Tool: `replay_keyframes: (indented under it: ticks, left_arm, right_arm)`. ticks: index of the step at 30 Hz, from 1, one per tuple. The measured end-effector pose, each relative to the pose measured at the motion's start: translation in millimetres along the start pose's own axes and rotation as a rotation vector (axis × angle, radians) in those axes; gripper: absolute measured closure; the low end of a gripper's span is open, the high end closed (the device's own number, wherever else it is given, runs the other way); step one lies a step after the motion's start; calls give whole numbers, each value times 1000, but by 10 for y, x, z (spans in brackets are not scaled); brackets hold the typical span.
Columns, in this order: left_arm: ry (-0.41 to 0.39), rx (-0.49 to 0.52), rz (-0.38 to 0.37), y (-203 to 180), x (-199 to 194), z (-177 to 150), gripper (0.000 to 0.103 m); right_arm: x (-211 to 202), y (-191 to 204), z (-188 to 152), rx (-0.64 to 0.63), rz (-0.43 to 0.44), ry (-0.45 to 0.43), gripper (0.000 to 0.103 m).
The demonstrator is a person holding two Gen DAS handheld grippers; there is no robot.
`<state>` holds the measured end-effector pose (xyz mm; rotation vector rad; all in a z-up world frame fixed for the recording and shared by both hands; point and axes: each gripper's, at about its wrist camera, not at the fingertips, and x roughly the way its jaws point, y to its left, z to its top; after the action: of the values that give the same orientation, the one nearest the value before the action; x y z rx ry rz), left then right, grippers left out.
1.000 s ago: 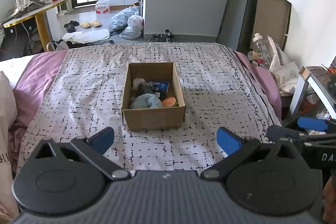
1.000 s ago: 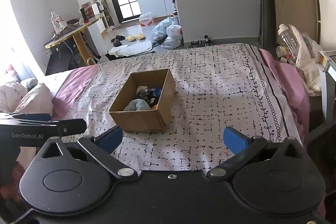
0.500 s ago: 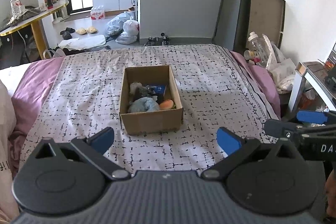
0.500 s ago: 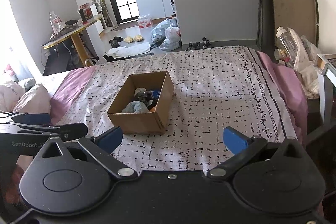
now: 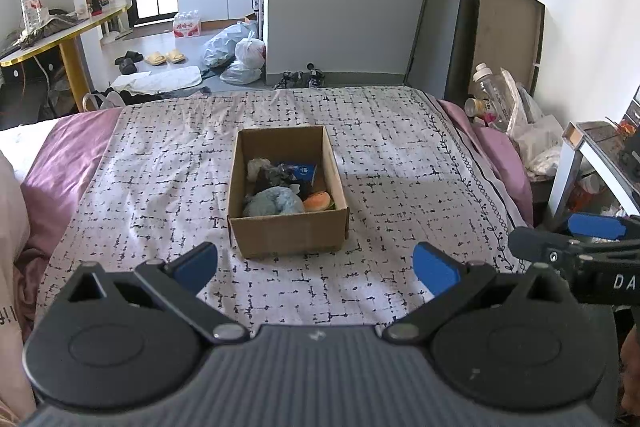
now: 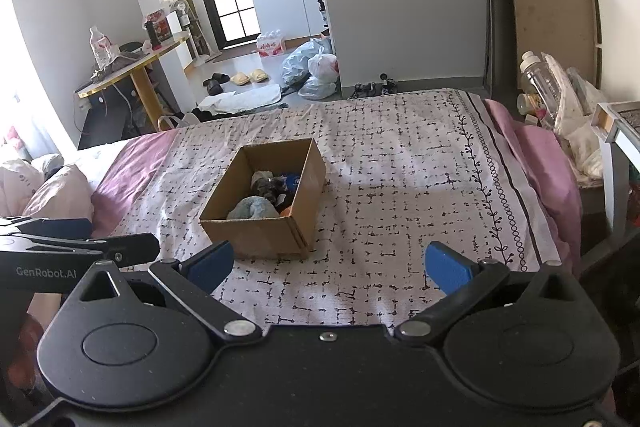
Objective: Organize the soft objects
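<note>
Both the left gripper [image 5: 316, 265] and right gripper [image 6: 330, 263] are spread wide and empty above the bed [image 5: 160, 187], near the box [image 5: 288, 237].

Both tools pulled back from the box

Left tool [image 5: 315, 267] lifted a bit and drawn away from the cardboard box [image 5: 287, 235], so more floor and wall seen past the bed [image 5: 160, 163]. Right tool [image 6: 326, 267] drawn back too, with the box now sitting further off. Box seen smaller and higher up in both views.
</note>
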<state>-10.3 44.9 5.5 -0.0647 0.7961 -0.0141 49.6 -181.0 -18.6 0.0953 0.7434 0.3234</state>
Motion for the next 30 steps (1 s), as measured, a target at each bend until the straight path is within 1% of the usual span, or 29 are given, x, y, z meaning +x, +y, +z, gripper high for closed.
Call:
replay_keyframes:
  ticks: [4, 26, 30]
  left_arm:
    - [-4, 4, -2, 7, -3, -11, 0]
    - [-6, 9, 6, 8, 11, -6, 0]
    - [-16, 6, -6, 37, 0, -11, 0]
  right_arm:
    - [-1, 11, 1, -23, -25, -7, 0]
    - [22, 27, -6, -30, -28, -5, 0]
    - [30, 3, -17, -25, -27, -2, 0]
